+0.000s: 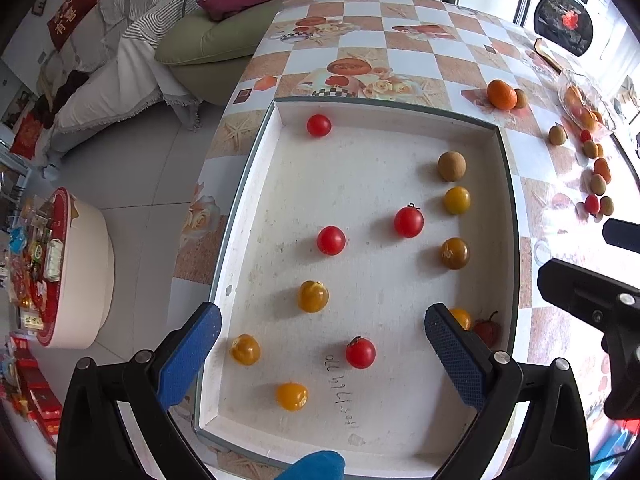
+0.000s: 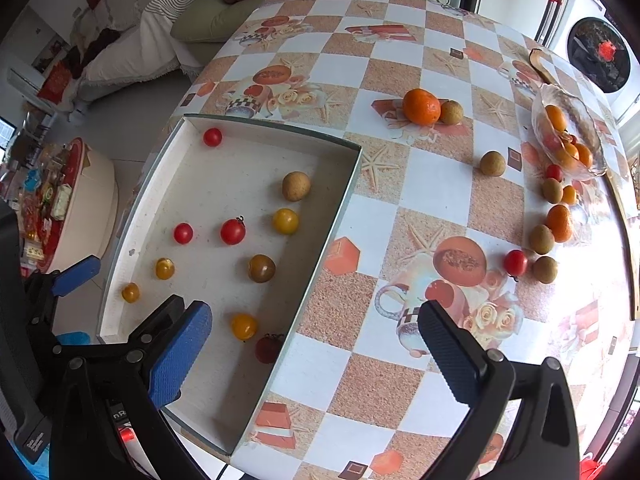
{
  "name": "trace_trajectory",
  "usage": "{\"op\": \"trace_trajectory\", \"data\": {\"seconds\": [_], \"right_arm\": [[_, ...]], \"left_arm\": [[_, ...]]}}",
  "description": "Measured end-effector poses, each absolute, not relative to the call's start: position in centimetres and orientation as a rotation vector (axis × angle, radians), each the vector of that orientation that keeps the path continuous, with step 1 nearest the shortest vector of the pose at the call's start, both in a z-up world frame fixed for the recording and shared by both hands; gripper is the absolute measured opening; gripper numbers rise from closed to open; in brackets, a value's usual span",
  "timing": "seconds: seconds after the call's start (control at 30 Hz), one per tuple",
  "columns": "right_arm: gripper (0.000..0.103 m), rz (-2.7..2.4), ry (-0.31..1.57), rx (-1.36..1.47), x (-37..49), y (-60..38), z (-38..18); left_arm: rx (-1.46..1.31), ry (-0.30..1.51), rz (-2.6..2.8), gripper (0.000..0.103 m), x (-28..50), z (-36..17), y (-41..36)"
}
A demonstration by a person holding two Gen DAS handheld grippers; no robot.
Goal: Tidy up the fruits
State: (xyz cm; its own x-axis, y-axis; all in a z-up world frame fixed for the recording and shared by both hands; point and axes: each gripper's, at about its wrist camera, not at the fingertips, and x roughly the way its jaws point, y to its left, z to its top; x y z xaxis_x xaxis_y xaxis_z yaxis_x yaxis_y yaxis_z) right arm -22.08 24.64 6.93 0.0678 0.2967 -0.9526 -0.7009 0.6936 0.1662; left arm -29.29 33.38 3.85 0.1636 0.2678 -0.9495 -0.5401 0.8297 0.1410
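Note:
A white tray [image 1: 384, 114] with a green rim lies on the checked table. It holds several red and yellow cherry tomatoes, such as a red one [image 1: 360, 352] and a yellow one [image 1: 313, 296], plus a brown longan [image 1: 451, 165]. My left gripper [image 1: 322, 320] hovers open over the tray's near half with nothing between its blue pads. My right gripper [image 2: 316, 312] stands wide open and empty above the tray's right wall [image 2: 332, 232], close to a dark red tomato [image 2: 268, 348]. Loose on the table are a mandarin [image 2: 421, 106], a longan [image 2: 493, 163] and a red tomato [image 2: 515, 262].
A glass bowl [image 2: 568, 136] with orange fruit stands at the table's far right, with more small fruits scattered beside it. A green sofa [image 1: 192, 36] sits behind the table. A low round table [image 1: 72, 264] with snacks is on the floor to the left.

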Motion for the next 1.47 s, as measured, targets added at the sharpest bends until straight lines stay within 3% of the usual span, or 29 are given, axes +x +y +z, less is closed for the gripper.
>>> {"op": "trace_trajectory", "data": {"seconds": [1.47], "right_arm": [[0.103, 0.772, 1.256, -0.502, -24.0, 25.1, 6.5]], "left_arm": [[-0.262, 1.275, 0.59, 0.102, -31.2, 4.0, 32.6]]}}
